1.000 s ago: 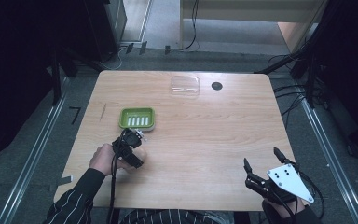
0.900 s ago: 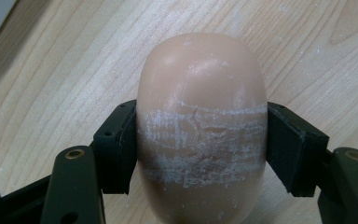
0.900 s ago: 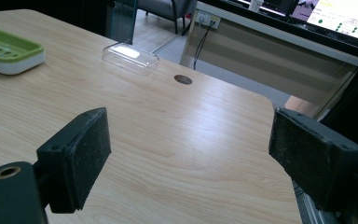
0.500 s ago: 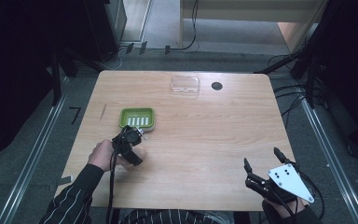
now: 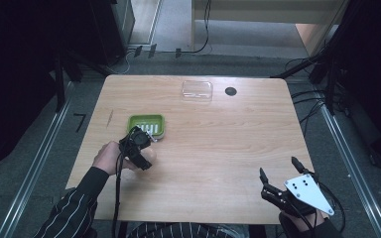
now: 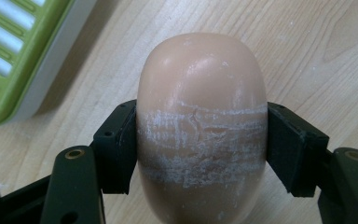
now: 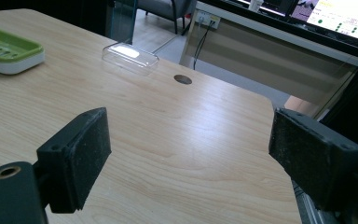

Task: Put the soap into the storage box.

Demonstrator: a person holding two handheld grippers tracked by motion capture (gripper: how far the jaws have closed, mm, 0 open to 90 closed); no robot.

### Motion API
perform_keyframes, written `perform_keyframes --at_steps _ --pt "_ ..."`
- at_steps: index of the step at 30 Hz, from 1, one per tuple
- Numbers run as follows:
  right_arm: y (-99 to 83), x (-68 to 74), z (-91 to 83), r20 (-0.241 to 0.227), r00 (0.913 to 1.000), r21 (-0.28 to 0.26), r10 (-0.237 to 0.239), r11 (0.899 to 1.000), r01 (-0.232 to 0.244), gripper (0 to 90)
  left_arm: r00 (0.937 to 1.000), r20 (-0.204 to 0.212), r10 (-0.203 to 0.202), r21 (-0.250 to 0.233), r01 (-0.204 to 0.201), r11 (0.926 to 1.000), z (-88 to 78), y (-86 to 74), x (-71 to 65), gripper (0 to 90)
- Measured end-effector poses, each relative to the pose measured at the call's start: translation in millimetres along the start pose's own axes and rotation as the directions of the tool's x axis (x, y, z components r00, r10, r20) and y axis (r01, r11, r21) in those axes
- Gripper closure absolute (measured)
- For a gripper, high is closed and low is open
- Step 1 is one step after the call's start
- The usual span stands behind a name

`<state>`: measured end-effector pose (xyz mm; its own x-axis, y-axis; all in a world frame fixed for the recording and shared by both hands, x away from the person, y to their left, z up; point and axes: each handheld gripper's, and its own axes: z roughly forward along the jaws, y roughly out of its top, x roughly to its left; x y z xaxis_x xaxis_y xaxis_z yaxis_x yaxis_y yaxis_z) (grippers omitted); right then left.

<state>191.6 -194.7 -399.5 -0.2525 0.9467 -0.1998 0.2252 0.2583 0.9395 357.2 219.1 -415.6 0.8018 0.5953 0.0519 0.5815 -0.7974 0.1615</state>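
Observation:
A peach-coloured oval bar of soap (image 6: 200, 88) sits between the black jaws of my left gripper (image 6: 200, 144), which is shut on it; white scuff marks band its middle. From above, the left gripper (image 5: 139, 148) and the soap (image 5: 148, 156) are just in front of the green soap dish (image 5: 146, 122), at its near edge. The dish (image 6: 9, 56) lies at the upper left of the left gripper view. My right gripper (image 5: 278, 167) hovers near the table's front right corner, open, nothing between its pads (image 7: 81, 154).
A clear plastic lid (image 5: 197, 90) lies near the table's far edge, with a small black round hole (image 5: 230, 91) to its right. The wooden tabletop (image 5: 218, 144) spreads between the two grippers. Cables and dark stands ring the table.
My left gripper has edged a little toward the green dish with the soap held in it. The right gripper has stayed put.

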Motion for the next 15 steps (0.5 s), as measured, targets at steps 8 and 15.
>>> perform_keyframes --at_steps 8,15 --pt "0.0 -0.5 0.0 0.0 1.0 -0.002 -0.002 1.0 0.002 13.4 0.9998 -0.002 0.019 -0.008 -0.019 0.9998 -5.3 3.2 6.1 33.5" --pt "0.0 -0.2 0.4 0.0 1.0 -0.002 -0.003 1.0 0.003 13.4 0.9988 -0.007 0.049 -0.021 -0.049 0.9986 -14.2 7.1 11.8 33.6"
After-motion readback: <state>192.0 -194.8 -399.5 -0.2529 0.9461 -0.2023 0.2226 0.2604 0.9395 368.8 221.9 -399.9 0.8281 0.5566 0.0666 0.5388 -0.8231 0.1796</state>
